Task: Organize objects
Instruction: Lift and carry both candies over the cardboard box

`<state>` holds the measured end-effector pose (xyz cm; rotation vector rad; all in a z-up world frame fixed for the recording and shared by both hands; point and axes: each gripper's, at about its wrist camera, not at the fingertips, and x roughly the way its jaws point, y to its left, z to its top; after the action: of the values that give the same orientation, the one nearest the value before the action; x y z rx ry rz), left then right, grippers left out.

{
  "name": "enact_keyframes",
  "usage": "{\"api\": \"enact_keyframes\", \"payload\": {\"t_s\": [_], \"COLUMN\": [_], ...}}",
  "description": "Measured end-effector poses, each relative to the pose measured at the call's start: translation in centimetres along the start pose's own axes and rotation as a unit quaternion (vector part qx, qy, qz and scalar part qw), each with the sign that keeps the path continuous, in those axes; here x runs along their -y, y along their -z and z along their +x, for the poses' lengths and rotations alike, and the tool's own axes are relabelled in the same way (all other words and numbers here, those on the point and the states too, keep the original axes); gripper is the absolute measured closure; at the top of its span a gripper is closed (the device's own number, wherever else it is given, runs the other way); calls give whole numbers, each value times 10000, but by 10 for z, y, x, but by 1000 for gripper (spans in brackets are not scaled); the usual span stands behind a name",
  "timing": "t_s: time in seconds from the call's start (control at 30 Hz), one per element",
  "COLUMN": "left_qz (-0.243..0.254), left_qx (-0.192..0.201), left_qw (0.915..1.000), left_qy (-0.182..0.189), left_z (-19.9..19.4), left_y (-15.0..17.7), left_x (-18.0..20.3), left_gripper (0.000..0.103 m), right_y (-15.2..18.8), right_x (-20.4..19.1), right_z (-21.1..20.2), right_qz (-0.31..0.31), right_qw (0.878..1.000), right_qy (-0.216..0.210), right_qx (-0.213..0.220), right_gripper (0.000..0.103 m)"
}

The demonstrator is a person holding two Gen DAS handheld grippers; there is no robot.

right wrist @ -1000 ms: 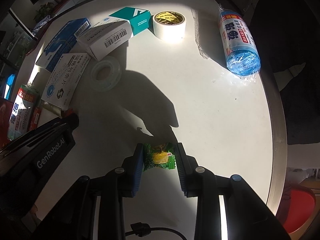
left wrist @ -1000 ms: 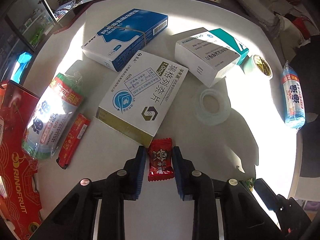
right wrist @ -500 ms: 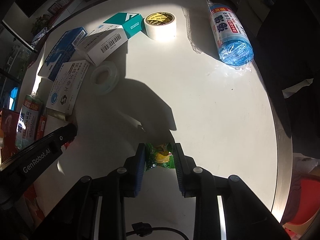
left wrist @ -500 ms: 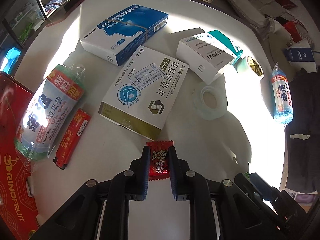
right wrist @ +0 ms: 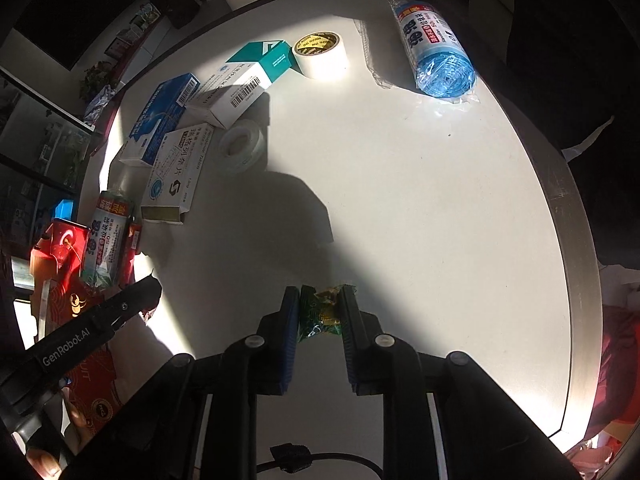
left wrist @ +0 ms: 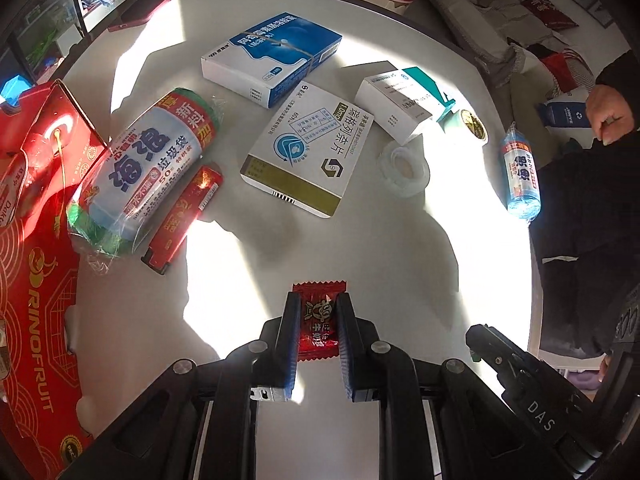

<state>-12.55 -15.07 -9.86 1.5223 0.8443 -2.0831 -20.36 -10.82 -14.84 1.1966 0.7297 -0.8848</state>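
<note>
On my left feed, the left gripper (left wrist: 318, 320) has its jaws pinching one red candy (left wrist: 319, 322), the wrapper squeezed between the blue pads and its top edge sticking out past the tips, above the white round table (left wrist: 400, 264). On my right feed, the right gripper (right wrist: 319, 312) has its jaws closing on one green candy (right wrist: 320, 314); the pads press on it from both sides, in the shadowed part of the tabletop.

I count two candies in all, one per gripper.

Beyond them I count three medicine boxes: a blue and white box (left wrist: 272, 58) farthest out, a white box with a gold end (left wrist: 310, 148) in the middle, and a white and teal box (left wrist: 404, 106) to its right. The first two touch at a corner.

I count two rolls of tape: a clear tape roll (left wrist: 405, 168) lying flat near the gold-ended box, and a white tape roll with a yellow printed core (right wrist: 320, 56) just beside the teal box.

I count two rolls of bin bags: a green-ended one (left wrist: 144, 172) at the left and a blue one (left wrist: 520, 176) near the right rim, well apart from each other.

One long red packet (left wrist: 184, 218) lies right against the green-ended roll. One red gift carton (left wrist: 36, 240) stands at the left edge.

One bare hand (left wrist: 610, 108) shows at the far right of my left feed.
</note>
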Motion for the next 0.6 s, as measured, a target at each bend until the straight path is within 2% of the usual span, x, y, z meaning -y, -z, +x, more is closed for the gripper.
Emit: {"api": "enact_keyframes", "payload": {"t_s": [0.1,0.33,0.4,0.6], "left_qz": [-19,-122,-174,-471], "left_qx": [41,282,329,647], "left_qw": [9997,9957,9938,9855], "left_qy": [253,874,1046,1499], "left_z": [-25,-86,-93,-137], "left_y": [15,47,49,71], "left_x": [-14,-49,-55,-106], "left_gripper": [86,86,86,86], "right_y": [14,47,56,76], "right_x": [0,-28,-39,-93], "right_z": [-24,-69,-78,-99], "right_qz": [19,-13,-36,-325], "right_qw": [9998,9973,9959,9917], "right_qy": [-160,-582,-728,-1062], "right_qx": [125,457,531,654], "right_gripper": [84,84,84,84]}}
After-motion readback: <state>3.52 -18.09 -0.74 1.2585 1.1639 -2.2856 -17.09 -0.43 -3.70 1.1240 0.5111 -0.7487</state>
